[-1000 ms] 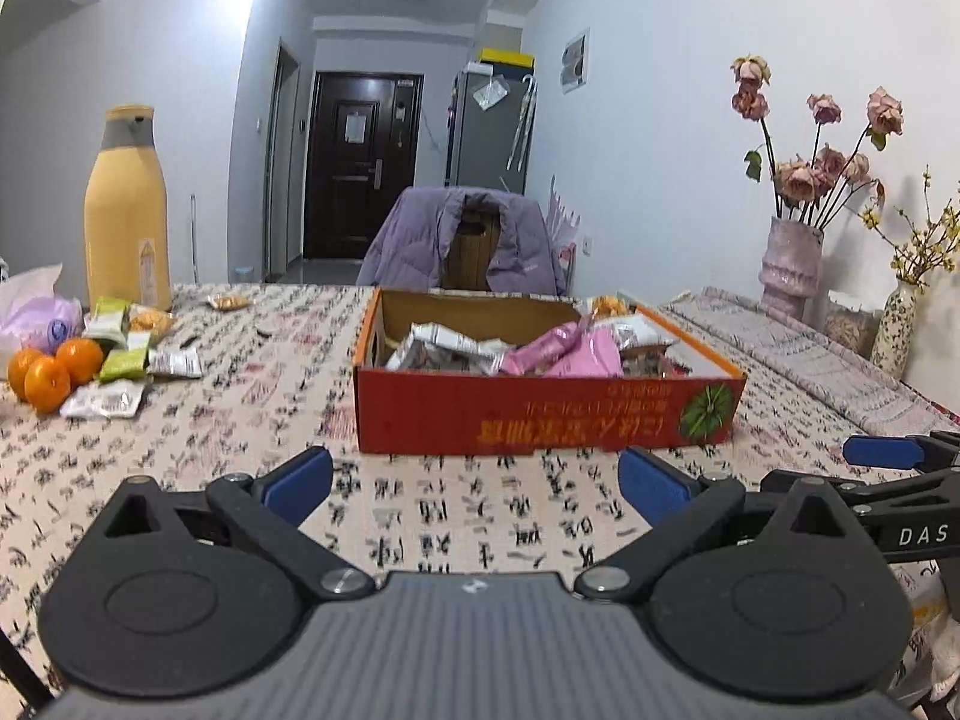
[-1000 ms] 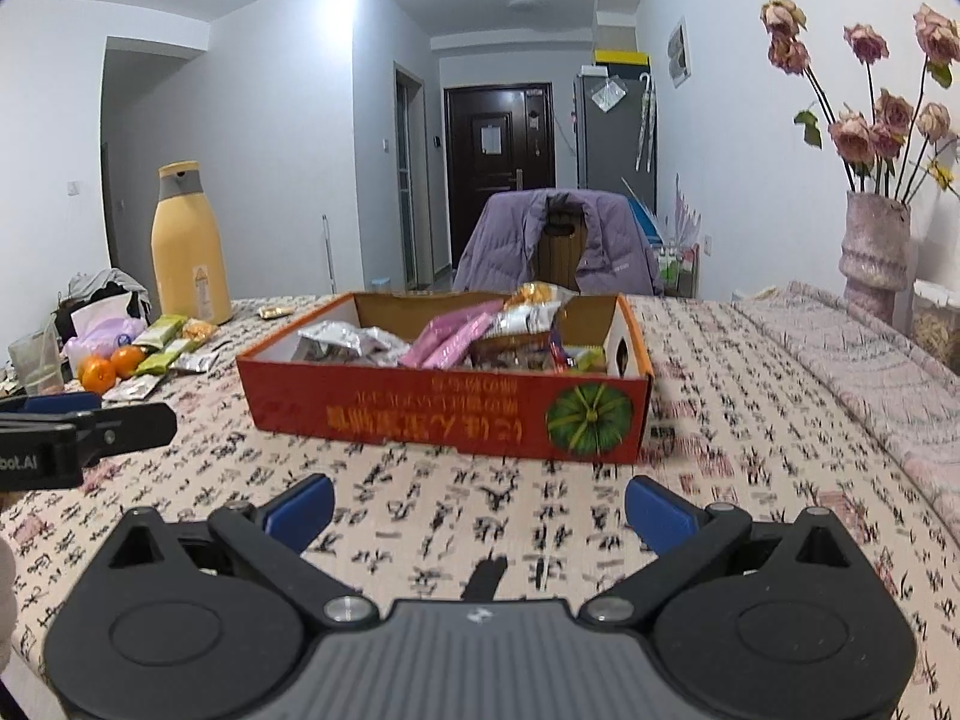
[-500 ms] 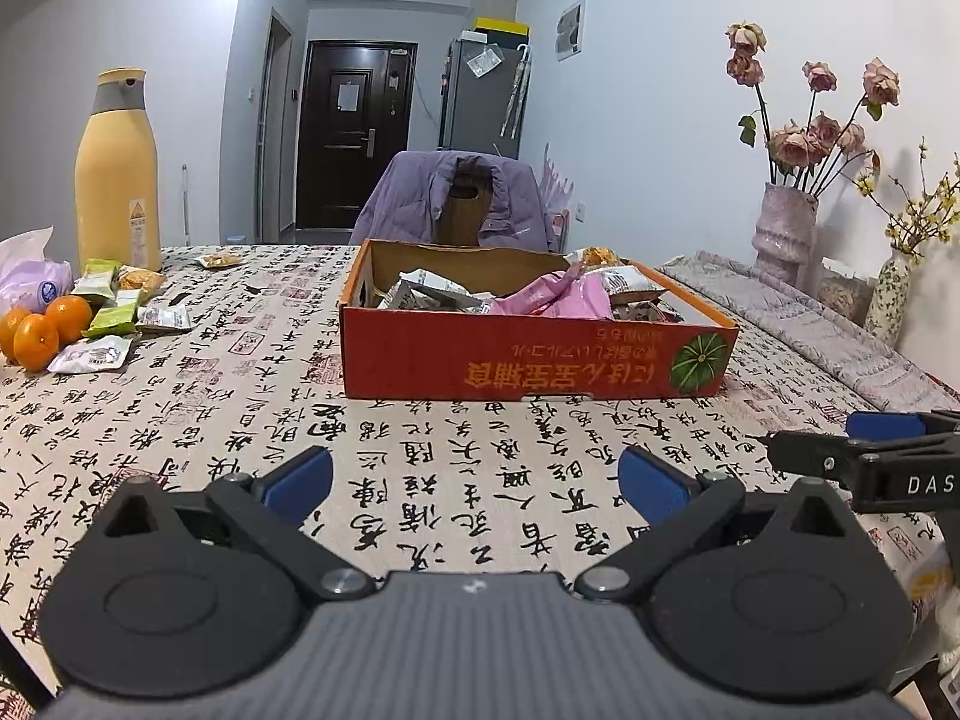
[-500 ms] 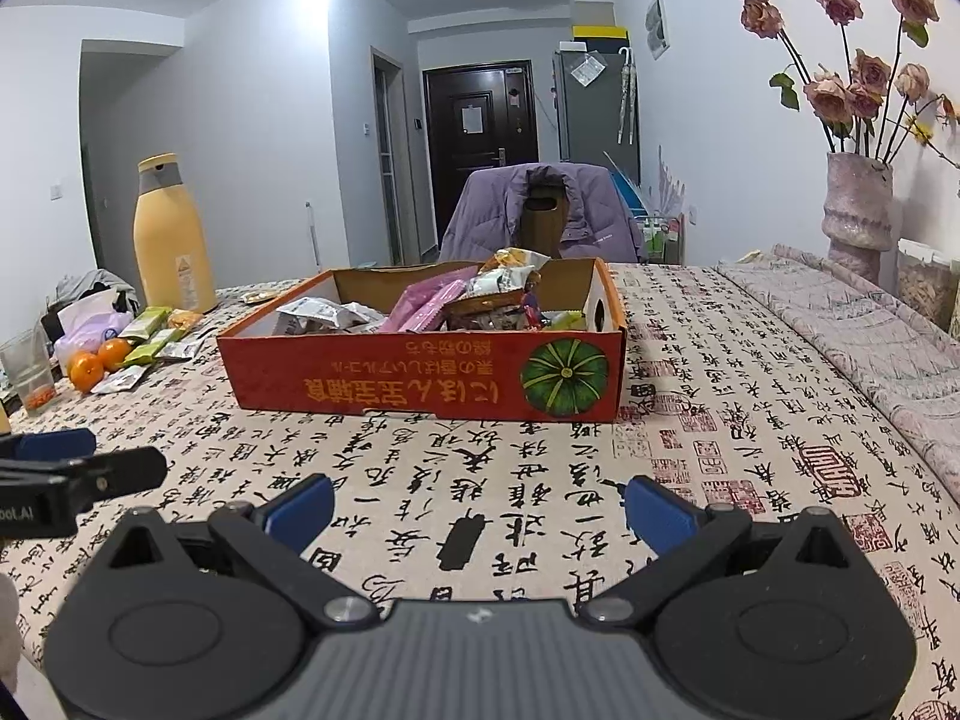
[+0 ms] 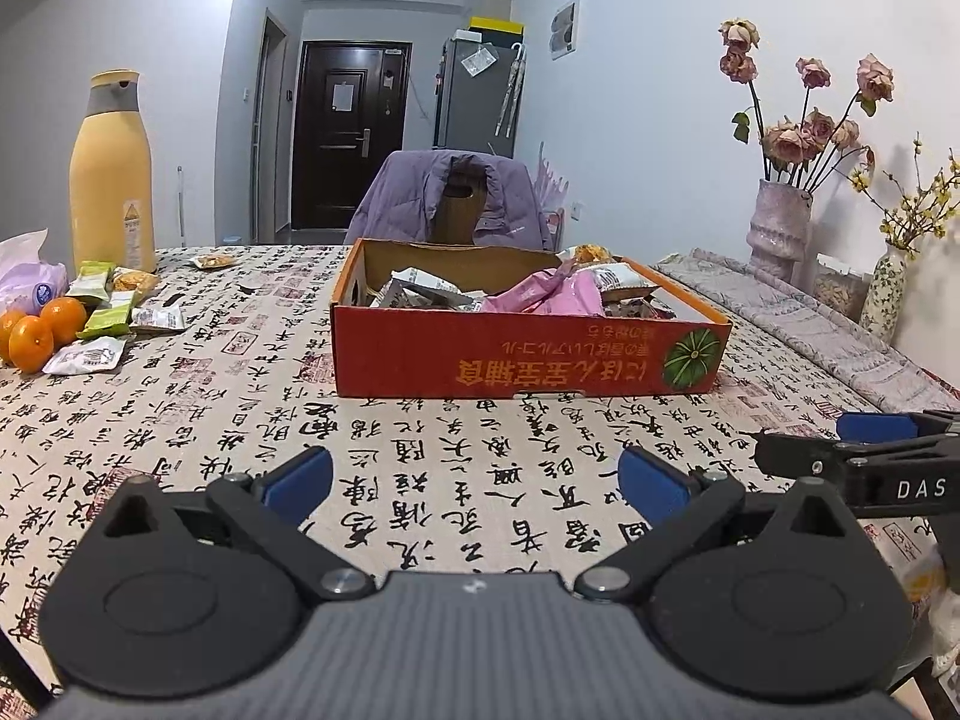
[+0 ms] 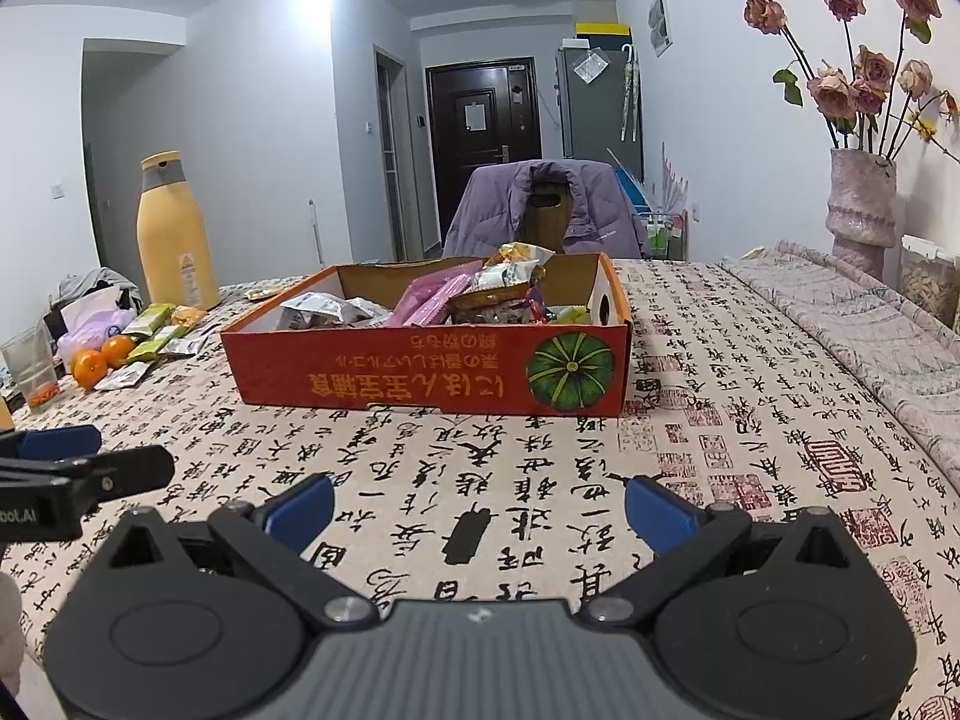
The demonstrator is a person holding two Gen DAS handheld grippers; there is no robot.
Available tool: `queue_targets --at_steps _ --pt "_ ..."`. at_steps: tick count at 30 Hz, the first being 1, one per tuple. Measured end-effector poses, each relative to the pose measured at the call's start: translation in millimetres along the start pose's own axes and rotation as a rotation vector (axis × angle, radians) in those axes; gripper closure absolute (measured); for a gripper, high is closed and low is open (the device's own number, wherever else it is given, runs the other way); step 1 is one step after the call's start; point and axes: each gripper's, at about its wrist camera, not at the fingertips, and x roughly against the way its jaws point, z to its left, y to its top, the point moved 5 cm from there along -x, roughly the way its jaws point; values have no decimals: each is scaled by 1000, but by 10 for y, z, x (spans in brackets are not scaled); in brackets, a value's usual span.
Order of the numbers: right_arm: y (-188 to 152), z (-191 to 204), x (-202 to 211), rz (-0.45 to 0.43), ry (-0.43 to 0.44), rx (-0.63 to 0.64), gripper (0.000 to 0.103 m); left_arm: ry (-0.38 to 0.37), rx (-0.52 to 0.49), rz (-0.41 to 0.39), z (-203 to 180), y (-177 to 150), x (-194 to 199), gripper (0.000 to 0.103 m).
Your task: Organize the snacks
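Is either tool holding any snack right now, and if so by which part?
Nothing is held. The left tool and the right tool are both open over bare tablecloth, short of the red snack box.

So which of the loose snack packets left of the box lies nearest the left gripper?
The white packet, just in front of the oranges; the green packets lie farther back, toward the yellow bottle.

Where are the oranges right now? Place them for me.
In the left wrist view the oranges sit at the table's far left edge, beside loose snack packets, in front of the tall yellow bottle and left of the red box.
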Motion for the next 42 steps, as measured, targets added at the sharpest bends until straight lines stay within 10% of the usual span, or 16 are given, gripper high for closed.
queue_targets --at_steps 42 --pt "-12 2 -3 3 0 -1 0 -5 -2 0 -17 -24 22 0"
